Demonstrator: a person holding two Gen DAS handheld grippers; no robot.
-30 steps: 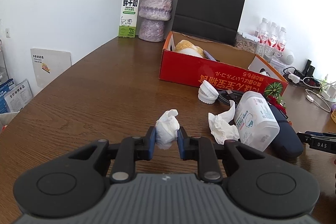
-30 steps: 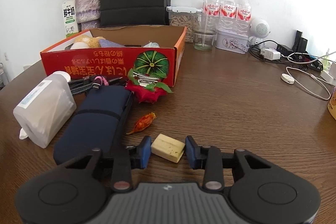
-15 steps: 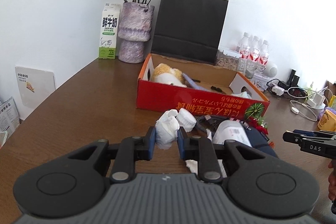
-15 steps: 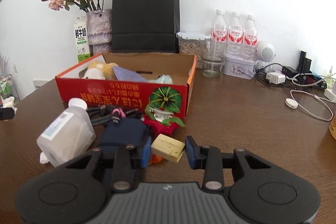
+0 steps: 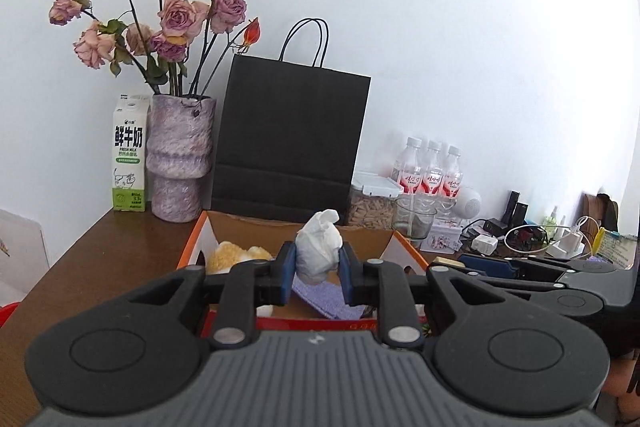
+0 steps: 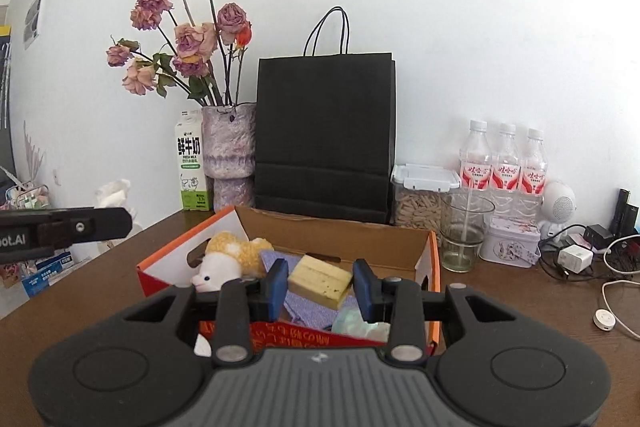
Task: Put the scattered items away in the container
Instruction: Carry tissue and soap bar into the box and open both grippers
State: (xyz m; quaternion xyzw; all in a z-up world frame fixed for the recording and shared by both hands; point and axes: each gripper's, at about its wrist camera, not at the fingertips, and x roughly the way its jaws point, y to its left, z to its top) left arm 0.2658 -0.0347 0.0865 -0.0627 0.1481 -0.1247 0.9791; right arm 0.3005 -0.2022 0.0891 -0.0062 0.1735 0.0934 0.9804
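My left gripper (image 5: 316,273) is shut on a crumpled white tissue (image 5: 319,247) and holds it above the open red cardboard box (image 5: 194,247). Above the same box (image 6: 434,259), the right gripper (image 6: 321,285) is shut on a pale yellow soap-like block (image 6: 320,281). Inside the box lie a yellow and white plush toy (image 6: 228,259), a purple cloth (image 6: 304,311) and a pale green item (image 6: 352,321). The right gripper's fingers (image 5: 496,263) reach in at the right edge of the left wrist view; the left gripper's arm (image 6: 64,227) with its tissue shows at the left of the right wrist view.
Behind the box stand a black paper bag (image 6: 324,135), a purple vase of dried roses (image 6: 228,155) and a milk carton (image 6: 191,167). To the right are three water bottles (image 6: 506,163), a lidded food jar (image 6: 422,195), a glass (image 6: 464,231), a tin (image 6: 508,245) and chargers with cables (image 6: 580,255).
Both grippers have risen from the table and moved forward over the red box, each still holding its item. The loose items in front of the box have dropped out of view.
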